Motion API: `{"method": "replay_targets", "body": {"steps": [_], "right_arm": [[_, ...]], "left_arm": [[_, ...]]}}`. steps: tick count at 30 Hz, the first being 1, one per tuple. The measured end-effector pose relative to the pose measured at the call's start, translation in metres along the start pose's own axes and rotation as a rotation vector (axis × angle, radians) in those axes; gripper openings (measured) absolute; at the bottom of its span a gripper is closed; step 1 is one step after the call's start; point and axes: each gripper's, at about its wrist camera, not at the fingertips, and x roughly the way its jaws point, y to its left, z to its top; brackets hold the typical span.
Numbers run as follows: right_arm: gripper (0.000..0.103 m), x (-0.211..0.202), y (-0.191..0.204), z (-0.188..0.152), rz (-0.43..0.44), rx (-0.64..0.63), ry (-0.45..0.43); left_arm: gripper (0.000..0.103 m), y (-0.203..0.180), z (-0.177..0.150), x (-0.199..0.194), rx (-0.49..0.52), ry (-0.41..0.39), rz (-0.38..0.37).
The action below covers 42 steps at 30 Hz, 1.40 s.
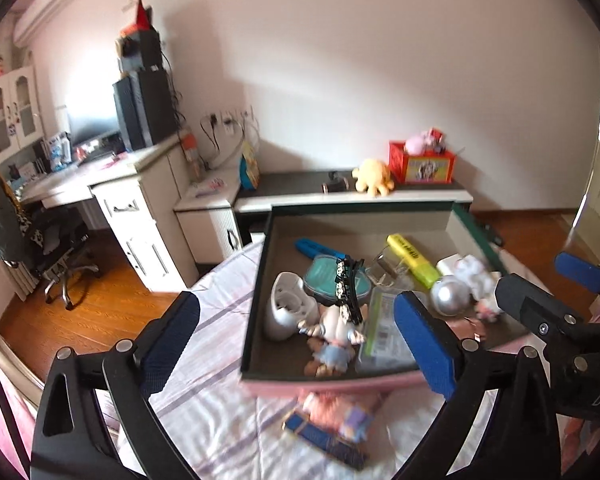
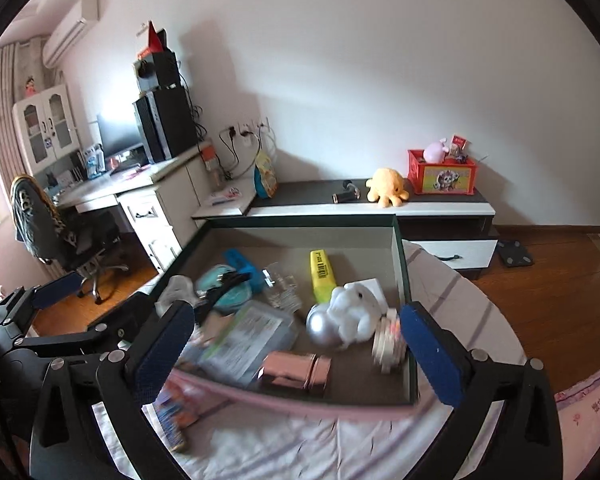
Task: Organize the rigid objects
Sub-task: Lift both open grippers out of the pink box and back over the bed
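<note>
A dark box with a pink front rim [image 1: 324,386] [image 2: 300,402] sits on the striped bed. It holds a yellow highlighter [image 1: 414,258] [image 2: 322,274], a silver ball [image 1: 450,296] [image 2: 322,326], a white bunny figure [image 2: 354,306], a teal case [image 1: 322,280], a black hair clip [image 1: 348,284], a doll figurine [image 1: 334,334] and a pink metallic box [image 2: 294,372]. My left gripper [image 1: 296,346] is open and empty over the box's front left. My right gripper [image 2: 296,348] is open and empty over the box's front. A small figurine on a blue card [image 1: 336,420] lies on the bed in front of the box.
The bed [image 1: 220,420] has a striped sheet. Beyond it stand a low dark-topped cabinet [image 2: 380,208] with a yellow octopus plush [image 2: 388,188] and a red crate [image 2: 444,176], a white desk [image 2: 148,200], an office chair [image 1: 28,236] and wooden floor [image 2: 560,300].
</note>
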Motion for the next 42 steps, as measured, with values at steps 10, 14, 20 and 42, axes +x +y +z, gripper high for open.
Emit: {"method": "replay_targets", "body": {"steps": [10, 14, 20, 42], "right_arm": [[0.103, -0.099, 0.027, -0.033, 0.037, 0.005, -0.108], [0.103, -0.133, 0.038, -0.05, 0.019, -0.013, -0.148], [0.103, -0.173, 0.05, -0.071, 0.019, -0.026, -0.189], [0.103, -0.25, 0.068, -0.095, -0.048, -0.049, -0.294]], "left_arm": [[0.103, 0.011, -0.034, -0.115, -0.024, -0.15, 0.042], [0.103, 0.012, -0.049, -0.145, -0.016, -0.166, 0.05], [0.103, 0.005, -0.074, -0.186, 0.005, -0.201, 0.043], [0.103, 0.014, -0.085, -0.264, -0.044, -0.324, 0.047]]}}
